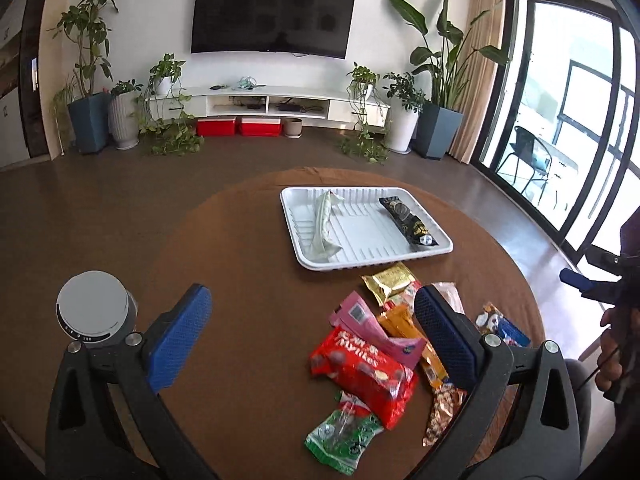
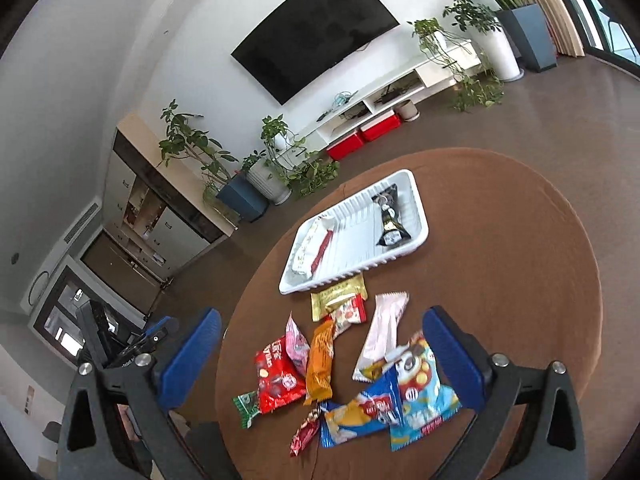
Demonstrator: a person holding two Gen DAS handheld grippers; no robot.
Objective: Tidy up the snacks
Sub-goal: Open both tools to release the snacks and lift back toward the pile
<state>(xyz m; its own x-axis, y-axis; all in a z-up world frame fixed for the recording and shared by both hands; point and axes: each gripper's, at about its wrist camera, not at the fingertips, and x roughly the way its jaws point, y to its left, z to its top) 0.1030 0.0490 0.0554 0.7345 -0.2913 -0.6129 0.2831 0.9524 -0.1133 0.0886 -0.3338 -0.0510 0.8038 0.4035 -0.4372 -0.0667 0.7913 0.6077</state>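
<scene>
Black packet [image 1: 409,221] lengthwise along white tray [image 1: 362,261] right wall; pale packet [image 1: 325,224] roughly parallel.

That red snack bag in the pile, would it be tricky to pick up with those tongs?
Probably a little. The red snack bag looks puffy and glossy, so it may crumple or slip between the pads. It seems light for its size. It overlaps the pink packet, so lifting it could drag that along.

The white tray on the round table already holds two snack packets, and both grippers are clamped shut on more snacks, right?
Not quite. The white tray does hold two packets, a pale one and a black one, but both wrist views show the left gripper and the right gripper open and empty above the loose pile.
</scene>
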